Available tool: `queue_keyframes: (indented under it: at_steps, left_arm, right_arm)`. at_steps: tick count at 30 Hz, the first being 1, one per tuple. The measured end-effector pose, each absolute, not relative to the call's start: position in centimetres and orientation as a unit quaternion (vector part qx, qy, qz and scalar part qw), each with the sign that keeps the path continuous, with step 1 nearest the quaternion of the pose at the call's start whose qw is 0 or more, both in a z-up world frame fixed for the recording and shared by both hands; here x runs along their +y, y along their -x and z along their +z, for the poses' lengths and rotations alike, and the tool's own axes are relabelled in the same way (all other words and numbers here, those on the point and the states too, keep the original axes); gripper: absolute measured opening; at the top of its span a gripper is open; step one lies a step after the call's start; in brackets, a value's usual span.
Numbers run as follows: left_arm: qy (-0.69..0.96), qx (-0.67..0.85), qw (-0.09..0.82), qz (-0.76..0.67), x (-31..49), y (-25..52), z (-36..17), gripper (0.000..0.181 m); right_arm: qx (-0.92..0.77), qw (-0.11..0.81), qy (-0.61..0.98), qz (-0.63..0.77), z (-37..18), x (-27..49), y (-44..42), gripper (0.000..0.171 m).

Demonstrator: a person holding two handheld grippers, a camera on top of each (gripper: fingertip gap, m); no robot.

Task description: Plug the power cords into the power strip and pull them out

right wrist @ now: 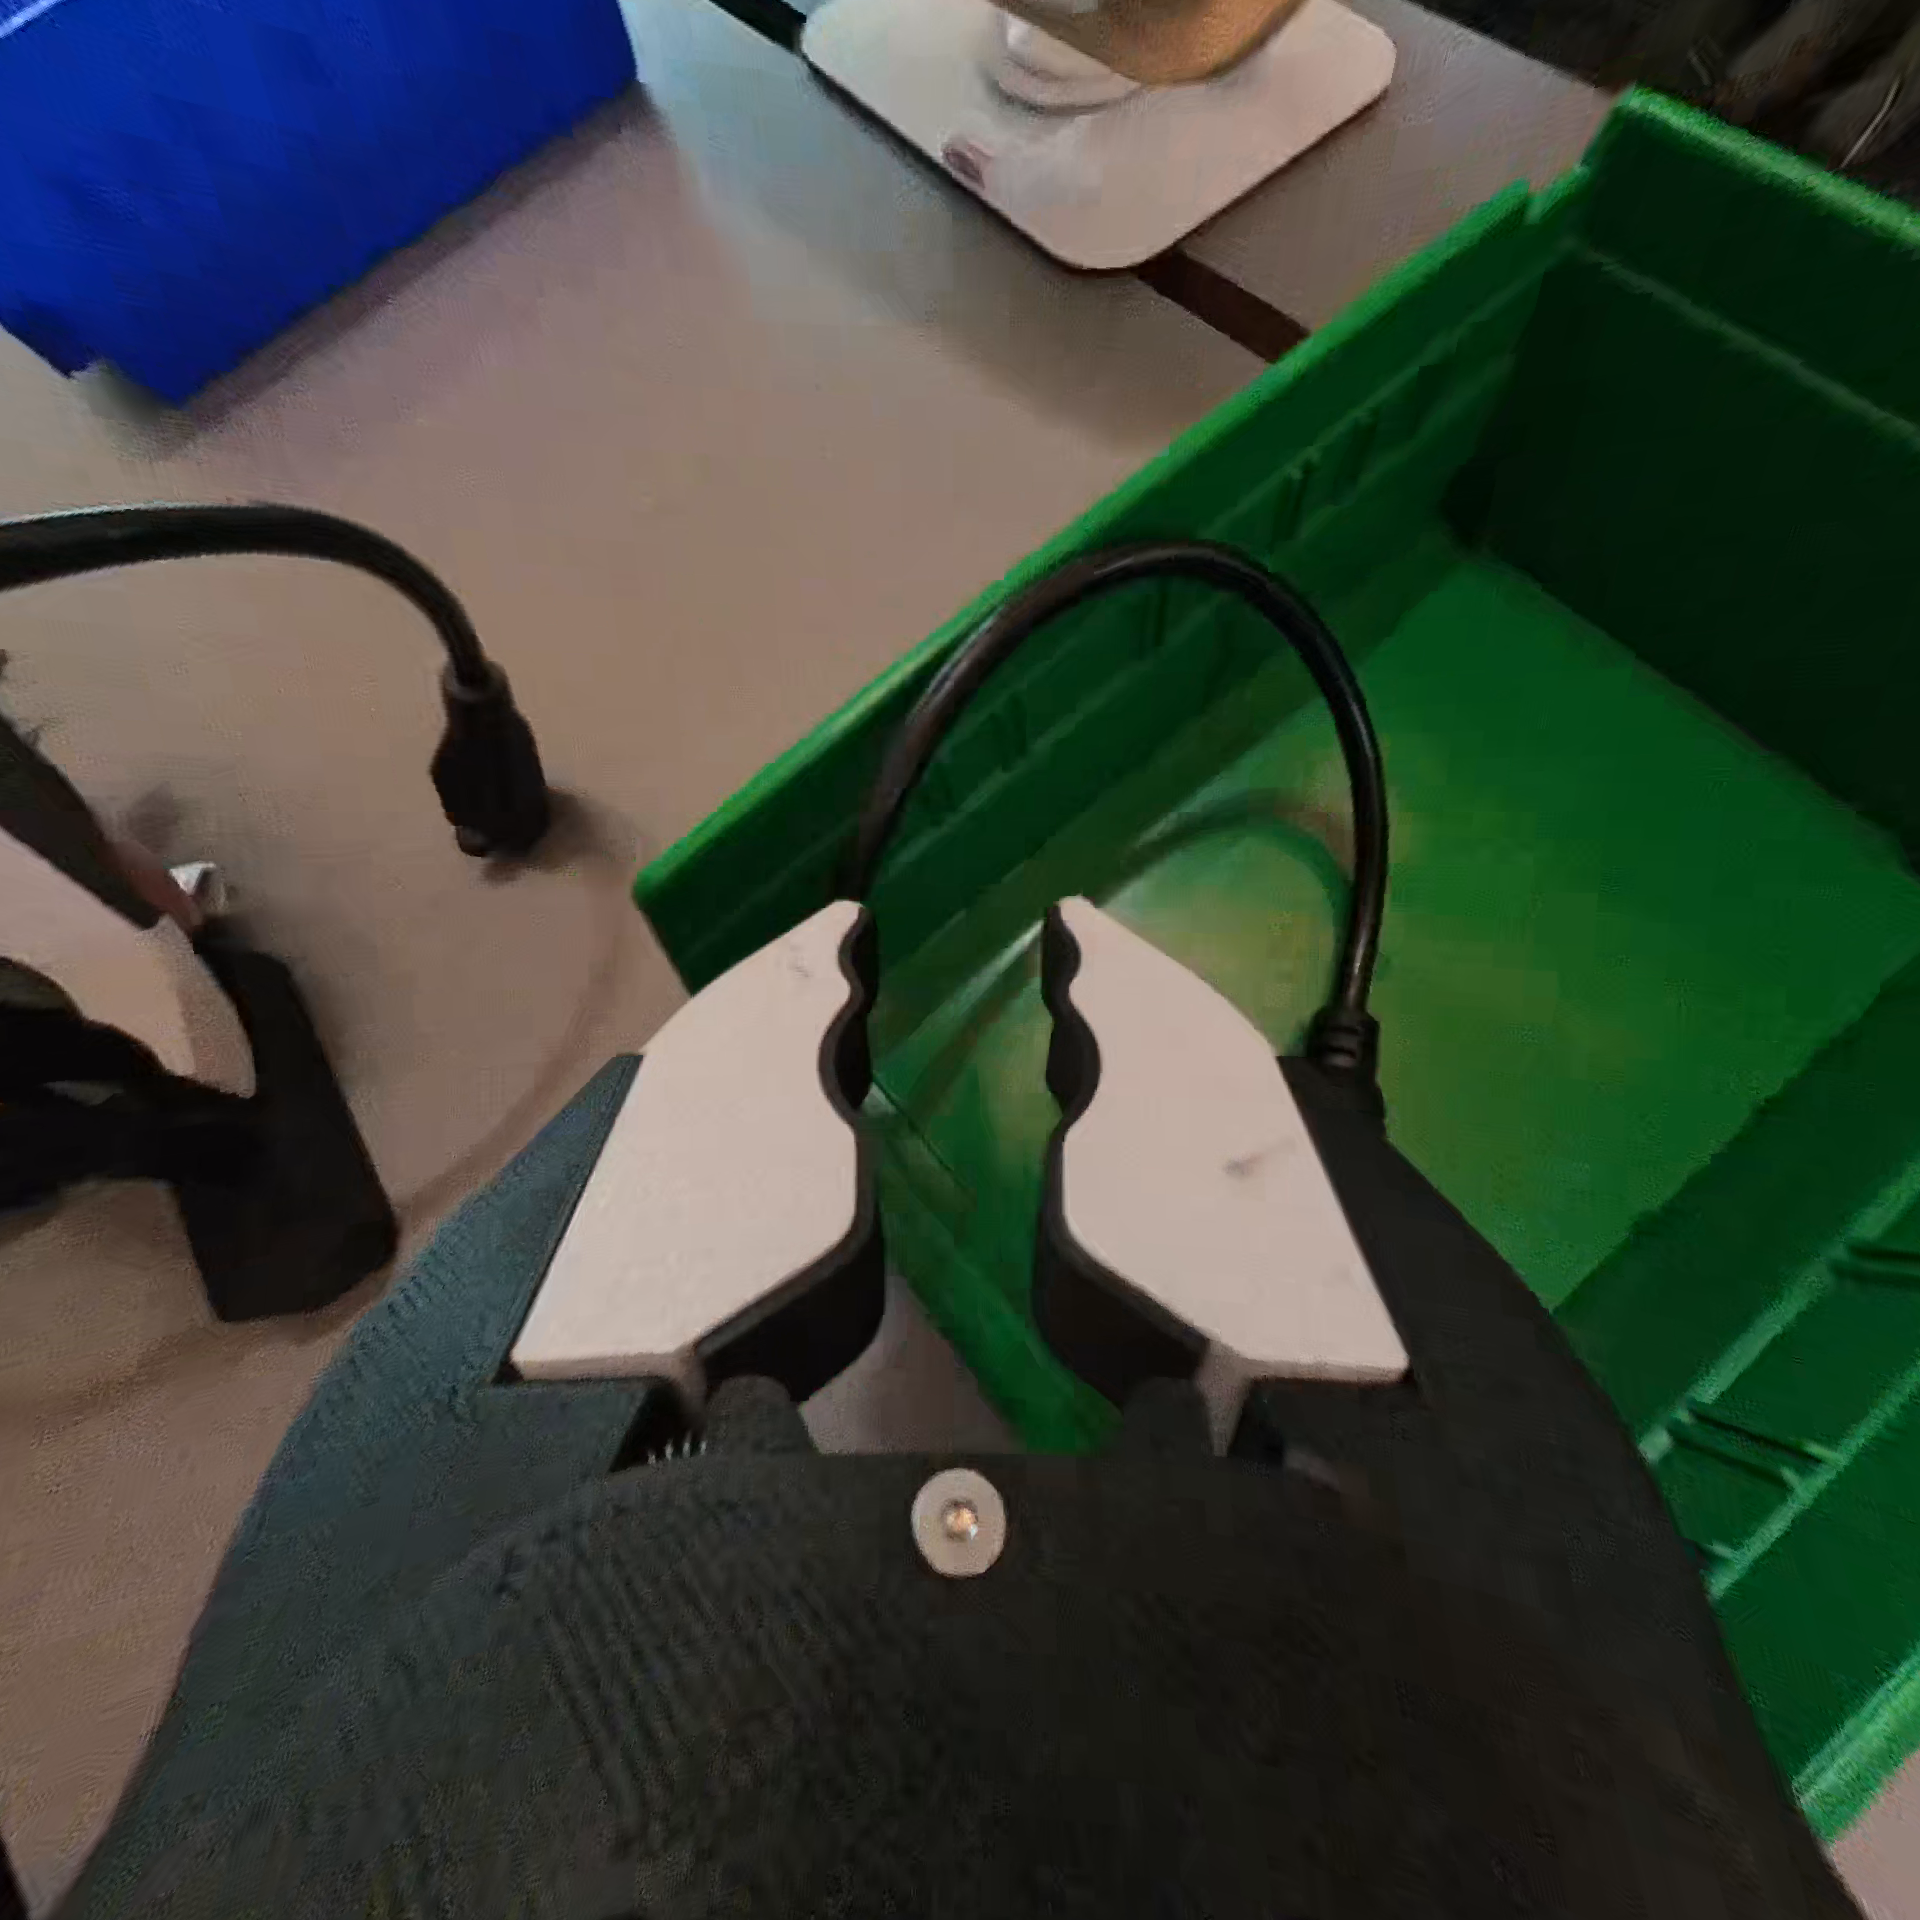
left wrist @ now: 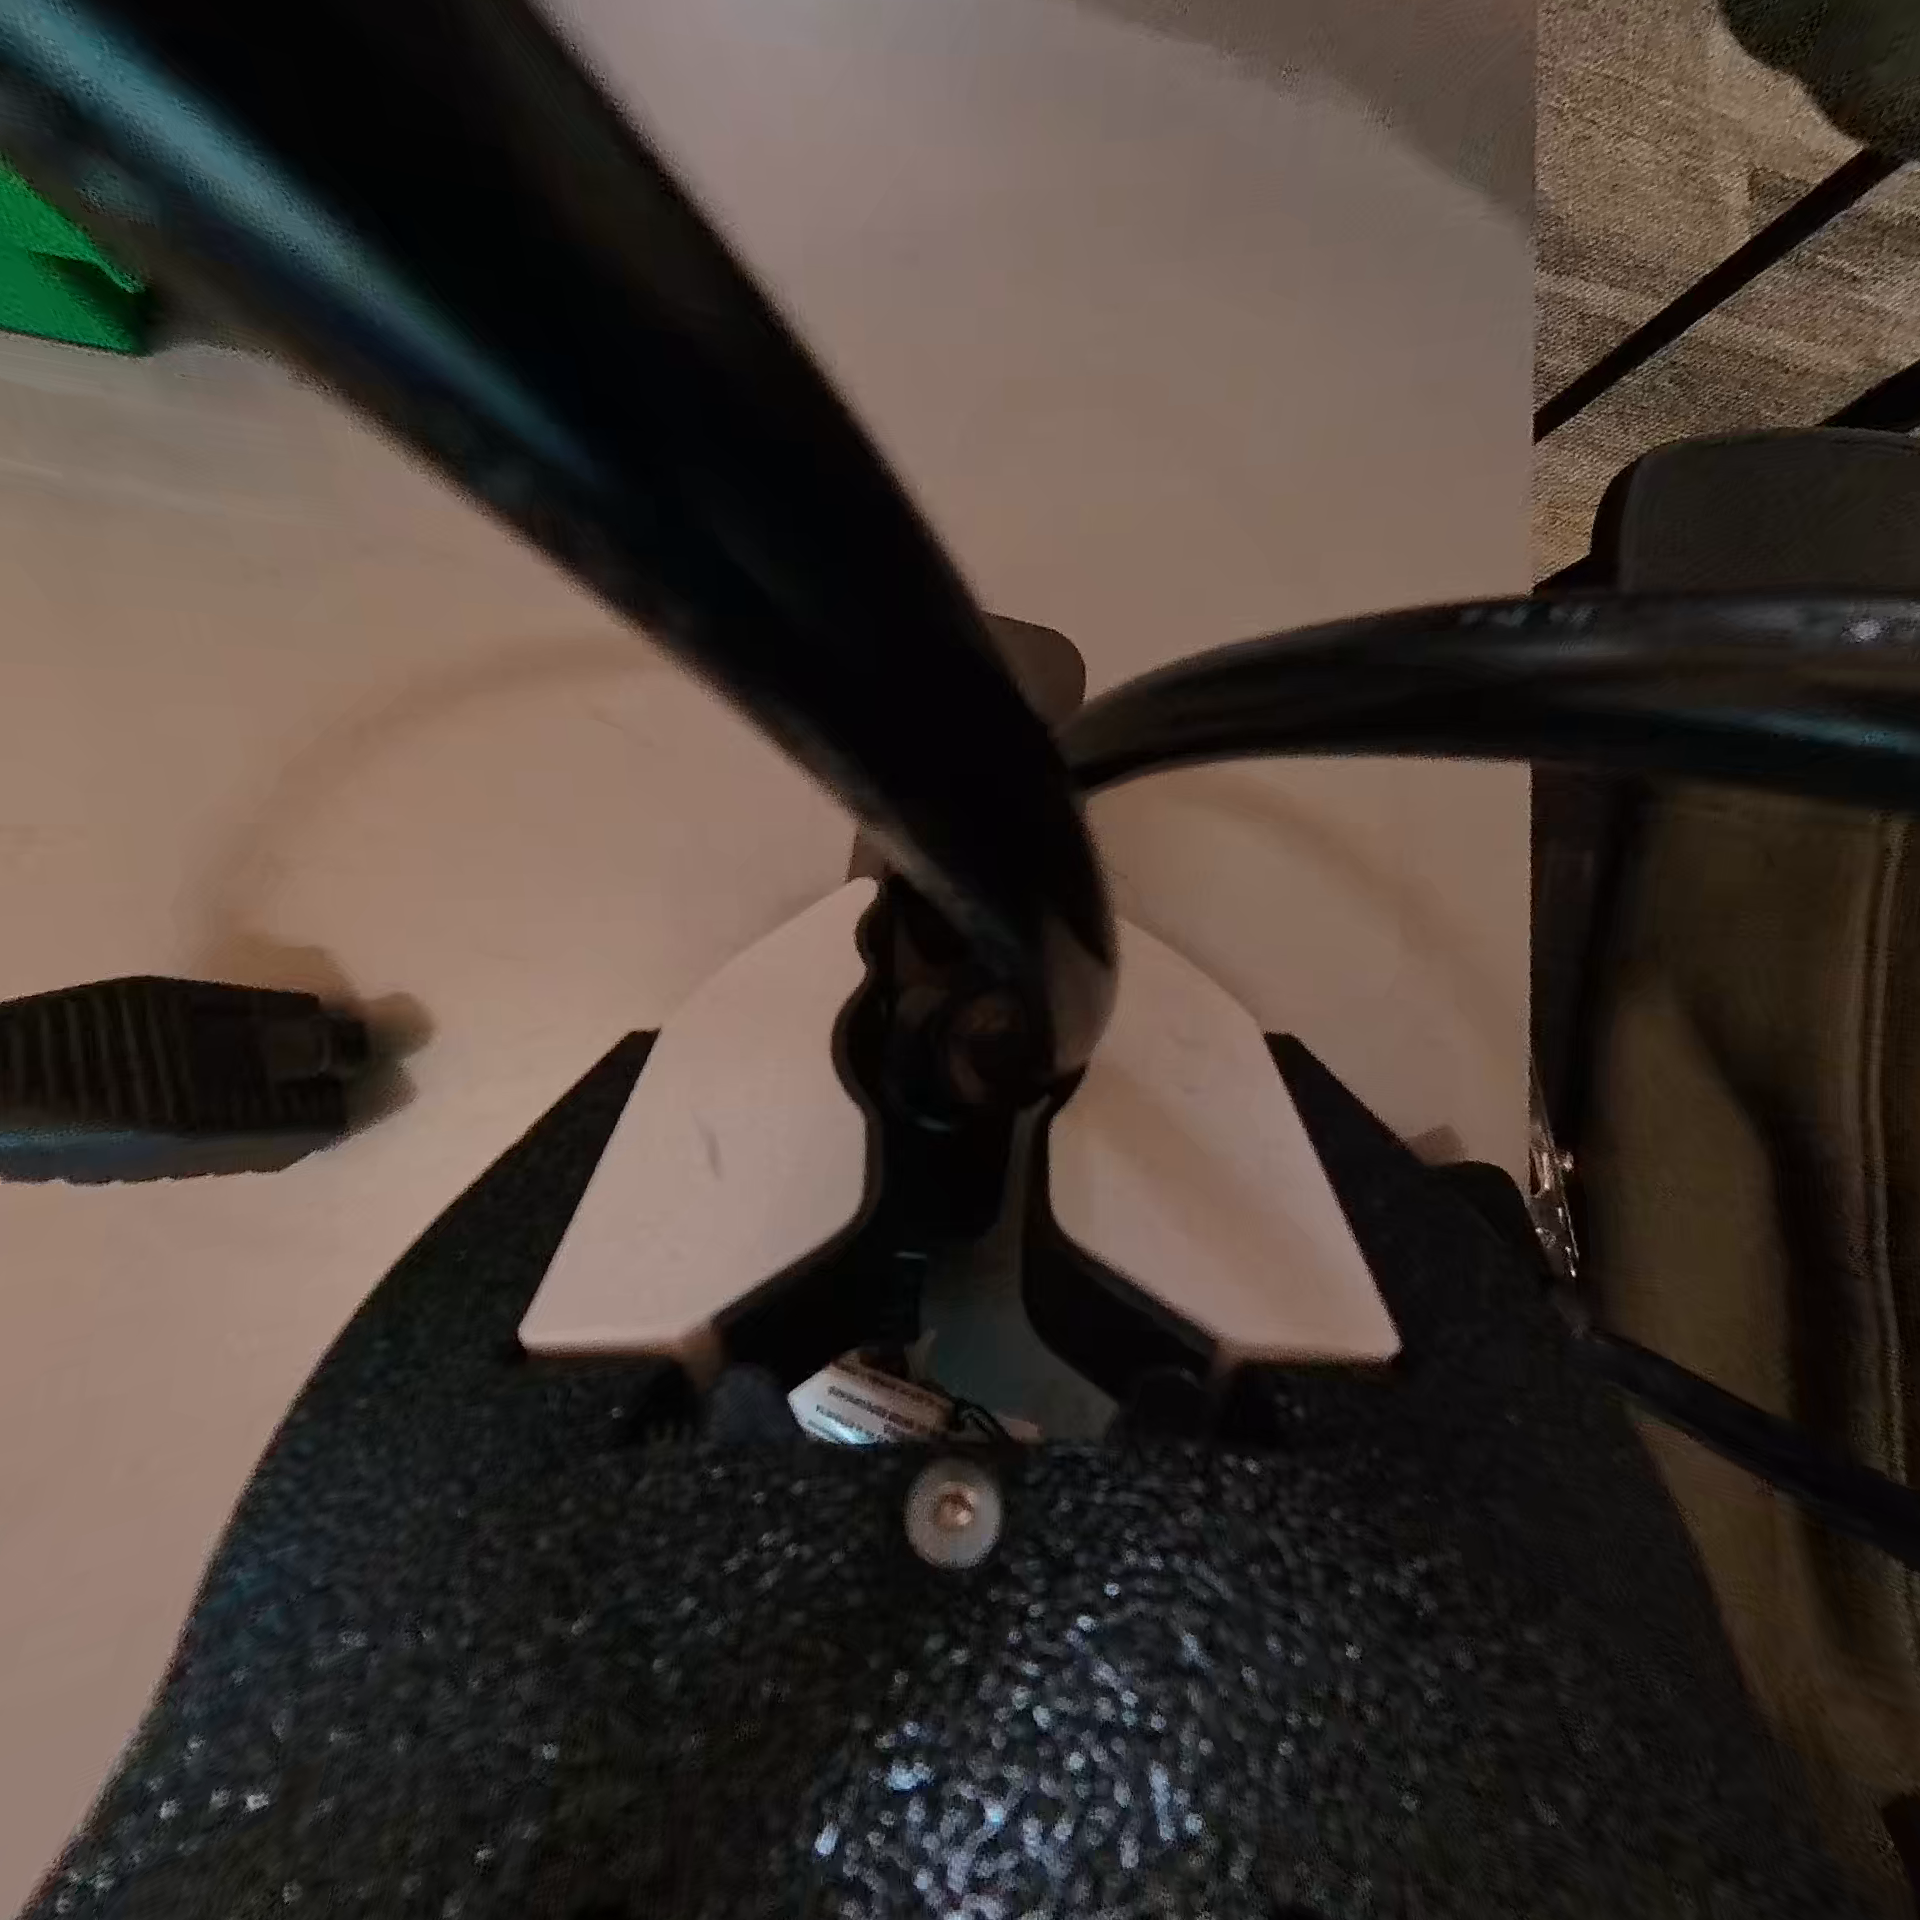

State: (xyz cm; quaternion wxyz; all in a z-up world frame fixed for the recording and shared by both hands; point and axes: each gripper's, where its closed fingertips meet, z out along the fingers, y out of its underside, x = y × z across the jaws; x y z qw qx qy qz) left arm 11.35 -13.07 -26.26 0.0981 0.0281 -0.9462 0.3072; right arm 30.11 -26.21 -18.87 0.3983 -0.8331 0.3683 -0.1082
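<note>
A thick black power cord [left wrist: 644, 499] runs from upper left to frame centre, where the left gripper [left wrist: 961, 1029] is clamped on it. The right gripper [right wrist: 956, 997] is parted – nothing between its fingers – over a green bin [right wrist: 1558, 831]; a black plug [right wrist: 488, 769] lies at centre left on the table [right wrist: 675, 468].
</note>
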Motion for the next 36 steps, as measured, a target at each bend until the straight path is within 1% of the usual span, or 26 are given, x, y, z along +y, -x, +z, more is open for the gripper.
queue_keyframes:
  at_steps: [2, 3, 4, 6, 8, 10, 13, 15, 17, 19, 20, 22, 23, 26, 27, 30, 32, 34, 36]
  left_arm:
    - [-0.026, -0.947, 0.098, 0.306, -13.1, -11.4, -26.3, 0.025]
    - [-0.024, -0.947, 0.099, 0.305, -13.1, -11.4, -26.3, 0.025]
    - [-0.023, -0.947, 0.101, 0.304, -13.1, -11.4, -26.3, 0.025]
    - [-0.021, -0.948, 0.104, 0.300, -13.0, -11.4, -26.3, 0.025]
    - [-0.023, -0.948, 0.106, 0.300, -13.0, -11.4, -26.3, 0.025]
    - [-0.027, -0.946, 0.105, 0.307, -13.1, -11.3, -26.3, 0.025]
    - [-0.036, -0.942, 0.110, 0.315, -13.1, -11.3, -26.2, 0.026]
    - [-0.034, -0.943, 0.109, 0.313, -13.1, -11.3, -26.2, 0.026]
    - [-0.031, -0.945, 0.106, 0.308, -13.1, -11.3, -26.2, 0.025]
    - [-0.033, -0.946, 0.104, 0.307, -13.1, -11.3, -26.3, 0.025]
    - [-0.034, -0.945, 0.102, 0.307, -13.1, -11.3, -26.3, 0.025]
    - [-0.040, -0.944, 0.101, 0.310, -13.1, -11.3, -26.3, 0.025]
    - [-0.040, -0.944, 0.100, 0.312, -13.1, -11.3, -26.3, 0.025]
    - [-0.033, -0.945, 0.094, 0.310, -13.1, -11.3, -26.3, 0.025]
    - [-0.030, -0.947, 0.090, 0.308, -13.1, -11.3, -26.3, 0.025]
    - [-0.016, -0.951, 0.071, 0.301, -13.0, -11.5, -26.4, 0.025]
    - [-0.009, -0.953, 0.056, 0.298, -13.0, -11.6, -26.5, 0.026]
    - [-0.001, -0.953, 0.048, 0.300, -13.0, -11.6, -26.5, 0.026]
    - [0.007, -0.953, 0.037, 0.301, -13.2, -11.8, -26.5, 0.036]
  right_arm:
    - [0.354, 0.379, 0.849, -0.101, -19.5, -25.6, -28.8, 0.035]
    - [0.353, 0.367, 0.858, -0.070, -20.5, -25.1, -28.1, 0.039]
    - [0.349, 0.357, 0.865, -0.044, -21.4, -24.6, -27.6, 0.039]
    - [0.330, 0.350, 0.877, -0.012, -22.4, -23.8, -26.9, 0.019]
    - [0.328, 0.331, 0.885, -0.007, -22.5, -24.0, -26.7, 0.018]
    - [0.319, 0.301, 0.897, -0.055, -21.6, -25.3, -27.5, 0.018]
    - [0.322, 0.311, 0.889, -0.095, -19.2, -26.4, -29.2, 0.018]
    - [0.334, 0.302, 0.878, -0.164, -18.2, -27.6, -31.5, 0.018]
    - [0.338, 0.264, 0.876, -0.220, -19.0, -28.9, -33.4, 0.018]
    - [0.333, 0.235, 0.890, -0.206, -21.6, -28.9, -33.5, 0.019]
    - [0.330, 0.224, 0.902, -0.164, -23.5, -28.5, -32.7, 0.020]
    - [0.342, 0.214, 0.907, -0.122, -25.6, -28.1, -31.6, 0.043]
    - [0.345, 0.234, 0.899, -0.135, -25.3, -27.8, -31.7, 0.043]
    - [0.363, 0.308, 0.862, -0.175, -22.5, -27.3, -31.2, 0.060]
    - [0.363, 0.339, 0.848, -0.183, -21.4, -27.0, -30.6, 0.063]
    - [0.329, 0.438, 0.815, -0.189, -18.0, -25.0, -27.3, 0.075]
    - [0.300, 0.491, 0.798, -0.181, -16.7, -23.2, -24.0, 0.082]
    - [0.276, 0.521, 0.787, -0.181, -16.6, -21.6, -20.8, 0.084]
    - [0.262, 0.526, 0.790, -0.177, -17.5, -20.3, -17.9, 0.085]
